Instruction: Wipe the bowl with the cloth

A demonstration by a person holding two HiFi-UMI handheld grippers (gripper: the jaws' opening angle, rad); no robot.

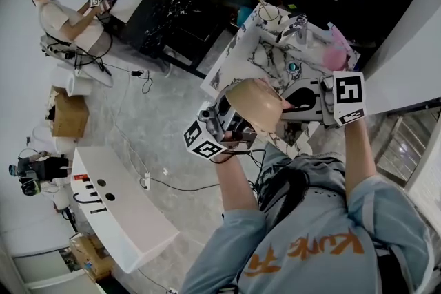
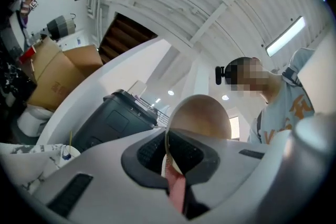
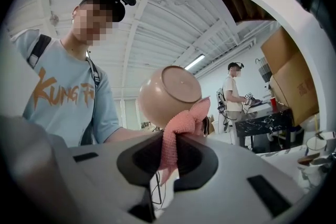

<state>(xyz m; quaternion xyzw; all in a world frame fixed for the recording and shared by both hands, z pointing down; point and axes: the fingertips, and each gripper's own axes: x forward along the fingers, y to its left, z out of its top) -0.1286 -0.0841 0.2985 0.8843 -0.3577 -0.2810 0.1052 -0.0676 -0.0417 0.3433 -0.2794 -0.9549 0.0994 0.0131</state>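
- The fingers (image 2: 149, 153) of the left gripper (image 2: 169, 161) are pressed together on the rim of the bowl (image 2: 202, 115), with the thin edge pinched between the dark pads. That one grip carries the bowl in the air, clear of the marble counter (image 1: 242, 62) that lies beyond it in the head view.
- The fingers (image 3: 197, 157) of the right gripper (image 3: 168, 155) are clamped on the pink cloth (image 3: 176, 134). The cloth rises from between them as a bunched roll, and a loose tail hangs below the pads.
- The bowl is tipped so that its foot ring faces the right gripper (the left gripper is at the rim, on the bowl's far side from it). In the head view the bowl sits between the two grippers.
- The top end of the cloth touches the bowl's outer wall just beside the foot ring, on the side nearest the right gripper.
- Done, as far as I can judge: both things are picked up and brought together, and cloth meets bowl, so the wiping looks to be under way on the outside.
- No dirt or streaks show on the bowl, so I cannot tell how much of its surface has been covered.
- Probably left: taking the cloth round the rest of the outer wall and into the bowl's inside, which no view shows the cloth touching.
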